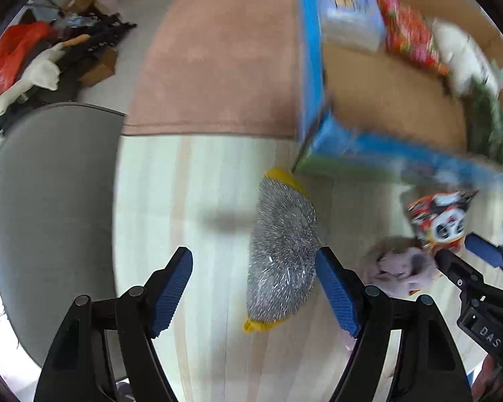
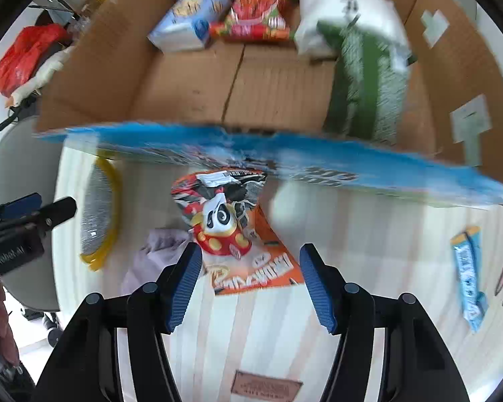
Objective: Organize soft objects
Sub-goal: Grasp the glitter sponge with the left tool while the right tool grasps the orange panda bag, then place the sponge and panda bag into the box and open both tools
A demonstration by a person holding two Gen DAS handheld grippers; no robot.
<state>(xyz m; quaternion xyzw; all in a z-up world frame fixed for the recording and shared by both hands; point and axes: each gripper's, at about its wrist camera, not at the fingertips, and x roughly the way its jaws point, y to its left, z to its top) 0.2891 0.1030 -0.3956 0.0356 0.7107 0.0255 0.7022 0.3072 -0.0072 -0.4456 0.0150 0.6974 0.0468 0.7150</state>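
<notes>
Your left gripper (image 1: 253,288) gapes wide, holding nothing; the steel scourer (image 1: 283,254) lies mid-frame by its right finger | your right gripper (image 2: 249,284) is wide open, empty; snack bag (image 2: 223,214) centre, lilac cloth (image 2: 152,254) lower left, cardboard box (image 2: 191,90) above.

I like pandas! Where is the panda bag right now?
The panda bag lies on the table, just before the cardboard box, between the purple cloth and an orange packet.
</notes>
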